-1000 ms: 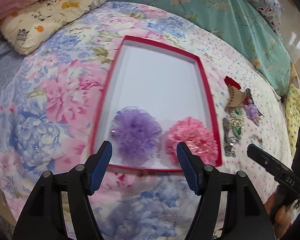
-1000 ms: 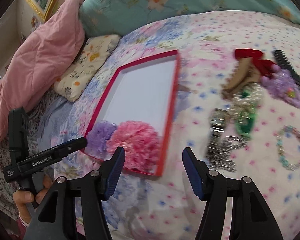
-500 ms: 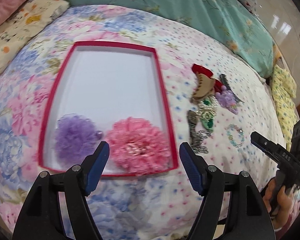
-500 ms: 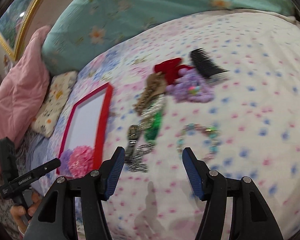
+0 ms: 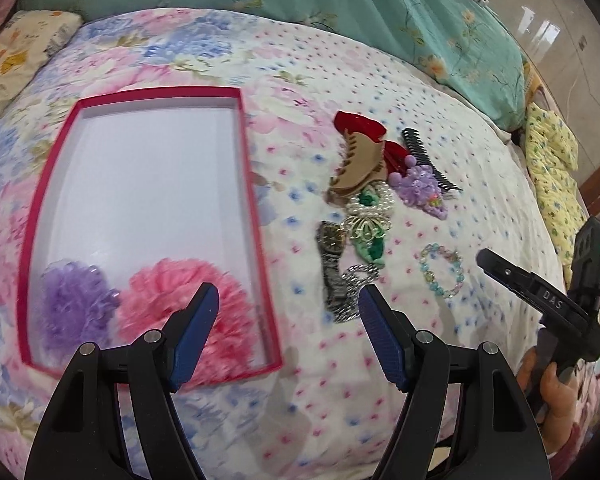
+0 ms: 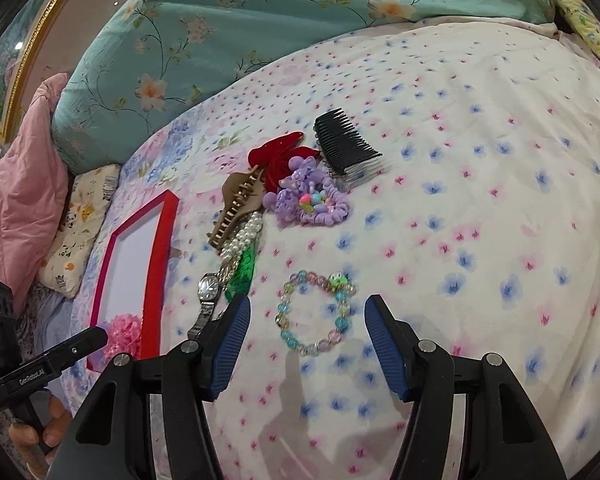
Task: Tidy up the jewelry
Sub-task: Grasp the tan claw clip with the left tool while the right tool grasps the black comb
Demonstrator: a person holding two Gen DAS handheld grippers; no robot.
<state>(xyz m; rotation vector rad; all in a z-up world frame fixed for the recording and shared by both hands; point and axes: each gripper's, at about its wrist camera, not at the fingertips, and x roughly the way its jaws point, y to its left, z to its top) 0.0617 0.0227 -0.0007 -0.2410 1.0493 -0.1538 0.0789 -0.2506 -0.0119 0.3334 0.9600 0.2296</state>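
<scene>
L gripper (image 5: 288, 328) wide open, empty, near red box (image 5: 256, 208); R gripper (image 6: 306, 338) wide open over bead bracelet (image 6: 316, 312).

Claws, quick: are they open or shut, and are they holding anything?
Left claw: open, holding nothing, hovering by the red box.
Right claw: open, holding nothing, lined up over the bead bracelet.
</scene>
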